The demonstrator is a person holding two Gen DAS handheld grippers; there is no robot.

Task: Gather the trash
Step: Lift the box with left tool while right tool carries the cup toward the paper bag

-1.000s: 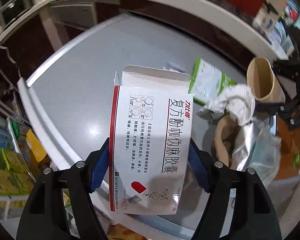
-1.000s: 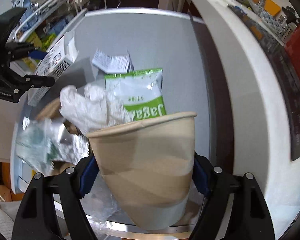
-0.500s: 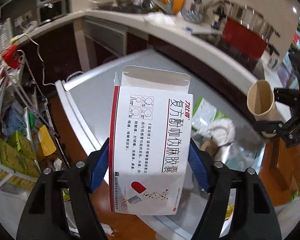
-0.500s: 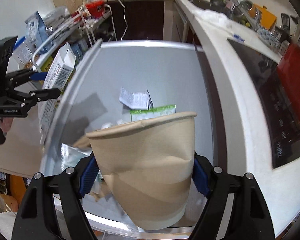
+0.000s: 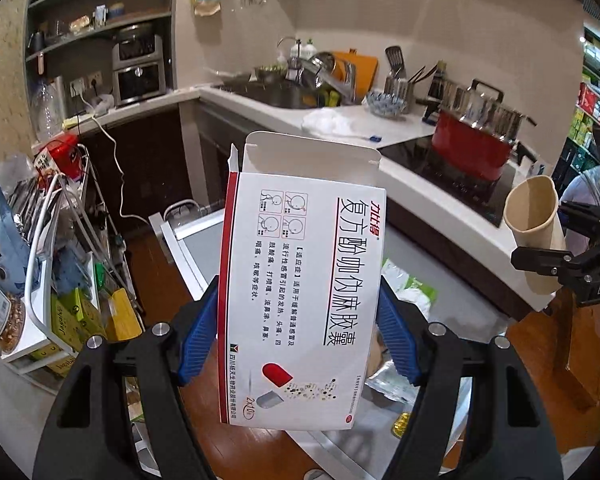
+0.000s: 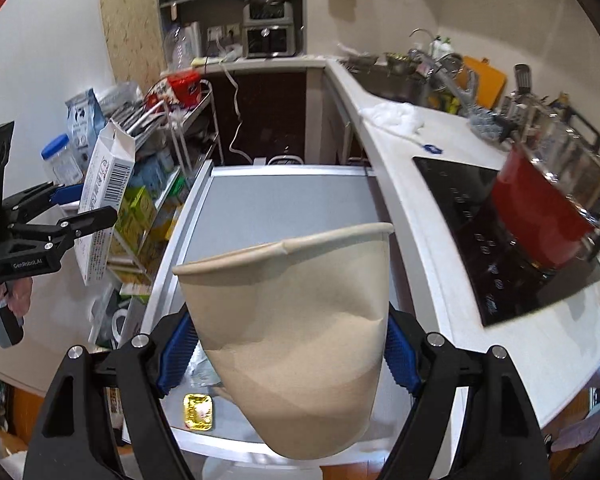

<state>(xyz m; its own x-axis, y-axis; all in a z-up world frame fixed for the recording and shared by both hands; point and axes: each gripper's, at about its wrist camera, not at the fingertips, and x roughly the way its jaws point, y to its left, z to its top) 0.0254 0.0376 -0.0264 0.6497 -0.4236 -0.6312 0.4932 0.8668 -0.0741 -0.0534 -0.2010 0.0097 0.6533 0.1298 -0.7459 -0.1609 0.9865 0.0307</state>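
Cardboard medicine box (image 5: 300, 296) hiding table (image 5: 198, 248)

White medicine box (image 5: 300, 280) with red side stripe, black characters, and red-and-grey capsule print; plain tan paper cup (image 6: 296, 320); grey table (image 6: 284, 196) edged white; blue-padded black fingers (image 5: 198, 332); red pot (image 5: 472, 152); gold foil wrapper (image 6: 198, 412).

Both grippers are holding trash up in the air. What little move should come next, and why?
Probably carry both toward a bin, though none shows here. The left gripper is clamped on the open medicine box, the right gripper on the dented paper cup, both above the grey table.
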